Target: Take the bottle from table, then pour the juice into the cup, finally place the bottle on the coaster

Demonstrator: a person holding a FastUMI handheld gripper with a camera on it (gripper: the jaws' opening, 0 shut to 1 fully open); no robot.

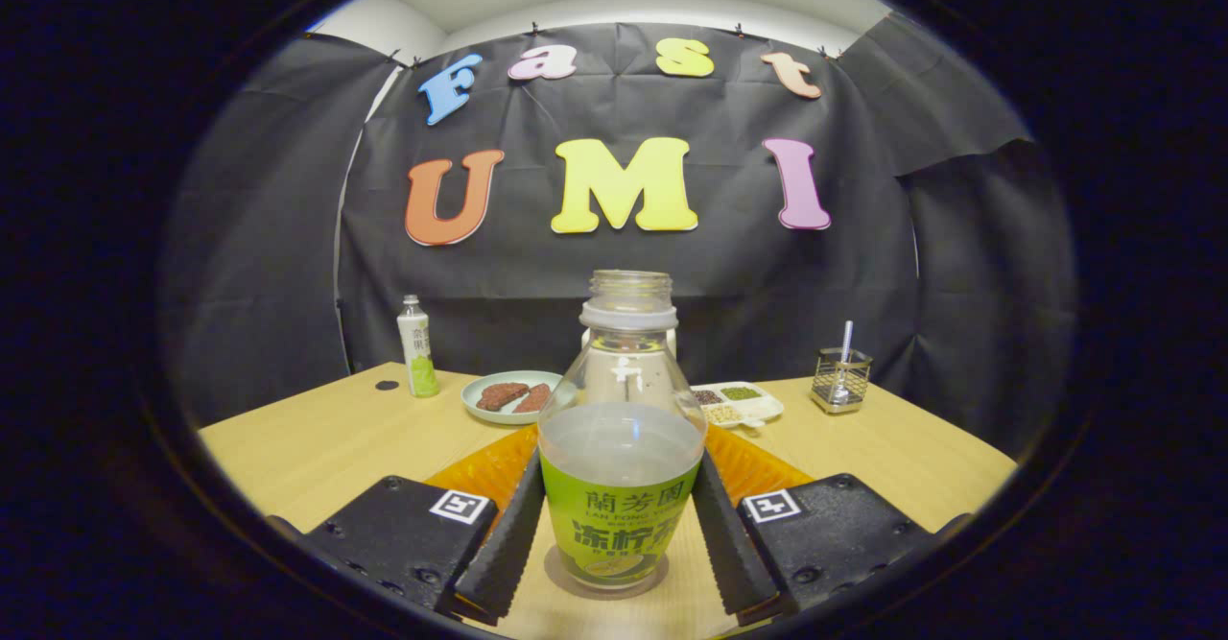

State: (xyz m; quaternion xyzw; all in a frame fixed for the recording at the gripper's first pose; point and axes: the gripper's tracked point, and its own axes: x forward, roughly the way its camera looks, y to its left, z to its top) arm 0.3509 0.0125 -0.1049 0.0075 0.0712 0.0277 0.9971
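Observation:
A clear bottle [620, 486] with a green label and no cap stands upright between my fingers, about half full of pale liquid. It rests on a round flat coaster [566, 578] on the wooden table [317, 448]. My gripper [619, 462] is shut on the bottle, with both fingers pressed against its labelled sides. Behind the bottle's neck a white cup [670, 338] is mostly hidden. An orange ribbed mat [480, 472] lies just beyond the fingers, under and behind the bottle.
Beyond the mat are a pale plate [511, 395] with brown food, a white divided dish [737, 402] of grains, a wire holder [840, 379] with a utensil on the right, and a slim white-green bottle [417, 347] far left.

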